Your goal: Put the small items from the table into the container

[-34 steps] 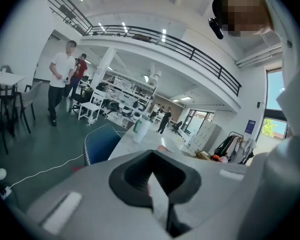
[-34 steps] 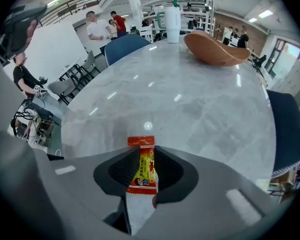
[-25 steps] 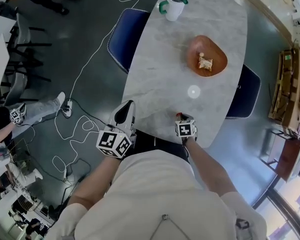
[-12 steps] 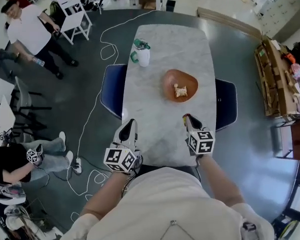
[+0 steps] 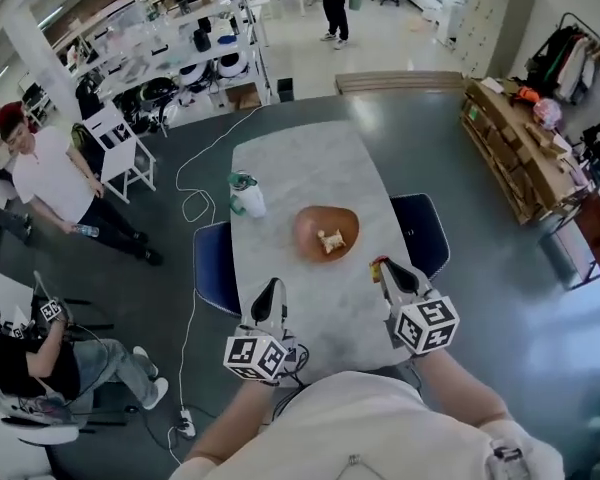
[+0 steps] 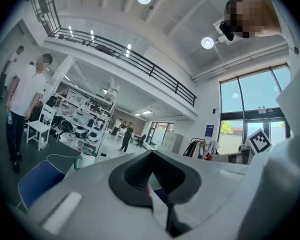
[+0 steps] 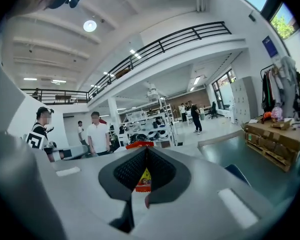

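Right gripper (image 7: 146, 153) is clamping a small red-and-yellow packet (image 7: 143, 179) between its closed jaws, and the packet's red top edge is poking out past the tips. In the head view this gripper (image 5: 382, 266) is hanging over the near right part of the pale marble oval table (image 5: 300, 168). The packet (image 5: 377, 264) is showing at its tip, near the orange-brown shallow bowl (image 5: 302, 236) but apart from it. A small pale beige item (image 5: 330, 240) is lying inside the bowl.

Left gripper (image 5: 272, 288) is hovering over the table's near left edge, roughly abreast of the right one. Seen along its own jaws, the left gripper (image 6: 151, 156) is pressing them together tip to tip (a thin reddish sliver is showing in the seam, too small to name).

Farther out, a white tumbler with a green lid (image 5: 246, 196) is standing on the table's left side beyond the bowl. Two blue chairs are flanking the table: one at left (image 5: 210, 268), one at right (image 5: 428, 230). A white cable (image 5: 192, 298) is trailing across the dark floor, and a person in a white shirt (image 5: 50, 183) is standing at far left.
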Action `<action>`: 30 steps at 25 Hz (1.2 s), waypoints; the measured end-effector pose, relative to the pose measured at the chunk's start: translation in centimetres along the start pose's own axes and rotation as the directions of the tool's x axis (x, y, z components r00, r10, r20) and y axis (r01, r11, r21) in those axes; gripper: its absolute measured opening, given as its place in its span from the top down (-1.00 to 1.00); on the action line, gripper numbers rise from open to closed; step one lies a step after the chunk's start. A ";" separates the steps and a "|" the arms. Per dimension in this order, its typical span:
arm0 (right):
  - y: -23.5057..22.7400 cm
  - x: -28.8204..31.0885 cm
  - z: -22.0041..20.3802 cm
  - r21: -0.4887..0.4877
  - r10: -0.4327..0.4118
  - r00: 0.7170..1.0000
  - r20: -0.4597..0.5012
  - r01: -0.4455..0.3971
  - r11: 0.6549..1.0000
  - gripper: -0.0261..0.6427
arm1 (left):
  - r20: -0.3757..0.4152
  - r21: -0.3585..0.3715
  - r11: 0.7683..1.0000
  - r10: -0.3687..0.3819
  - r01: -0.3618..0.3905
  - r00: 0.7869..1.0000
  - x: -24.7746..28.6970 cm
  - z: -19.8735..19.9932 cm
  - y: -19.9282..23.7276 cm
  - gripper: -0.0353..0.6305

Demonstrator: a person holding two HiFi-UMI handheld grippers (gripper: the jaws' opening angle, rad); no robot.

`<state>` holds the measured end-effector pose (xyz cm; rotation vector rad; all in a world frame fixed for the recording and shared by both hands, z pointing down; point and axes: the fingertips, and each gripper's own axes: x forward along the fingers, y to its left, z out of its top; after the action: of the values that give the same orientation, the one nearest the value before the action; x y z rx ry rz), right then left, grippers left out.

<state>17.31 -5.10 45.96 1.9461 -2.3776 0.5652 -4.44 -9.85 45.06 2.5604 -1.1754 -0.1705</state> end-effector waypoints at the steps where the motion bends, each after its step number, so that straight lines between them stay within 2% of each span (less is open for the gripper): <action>1: -0.1 -0.2 0.0 0.008 -0.006 1.000 0.005 0.006 1.000 0.83 | -0.011 -0.001 1.000 -0.007 0.007 1.000 0.3 -0.4 -0.1 0.88; 4: -0.7 -0.8 -0.5 0.031 -0.019 1.000 0.006 0.019 0.999 0.83 | -0.037 -0.010 1.000 -0.019 0.019 0.999 0.8 -1.4 -0.6 0.88; 8: -1.6 -0.9 -1.3 0.054 -0.039 0.999 -0.018 0.040 0.998 0.83 | -0.033 -0.015 1.000 -0.019 0.019 0.999 0.9 -1.6 -0.5 0.88; 13: -1.6 0.2 -1.6 0.056 -0.037 0.998 -0.058 0.040 0.998 0.83 | -0.025 -0.023 0.999 0.025 -0.026 0.999 0.5 -1.1 1.9 0.88; 21: -1.8 4.6 -5.0 0.013 -0.011 0.984 -0.177 0.014 1.000 0.83 | -0.009 -0.050 0.995 0.089 -0.089 0.996 -0.3 -1.5 5.4 0.88; 24: -1.5 7.3 -6.8 -0.022 0.006 0.968 -0.252 -0.011 1.000 0.83 | -0.025 -0.070 0.989 0.126 -0.127 0.992 -1.5 -2.1 7.0 0.88; 30: -2.4 14.6 -10.8 -0.171 0.017 0.921 -0.389 -0.091 0.981 0.83 | -0.075 -0.108 0.965 0.232 -0.239 0.970 -4.6 -4.5 10.7 0.88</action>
<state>14.04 -16.22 60.20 1.5289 -2.1530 0.6349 -14.07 -11.83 52.76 2.2870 -1.3904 -0.1007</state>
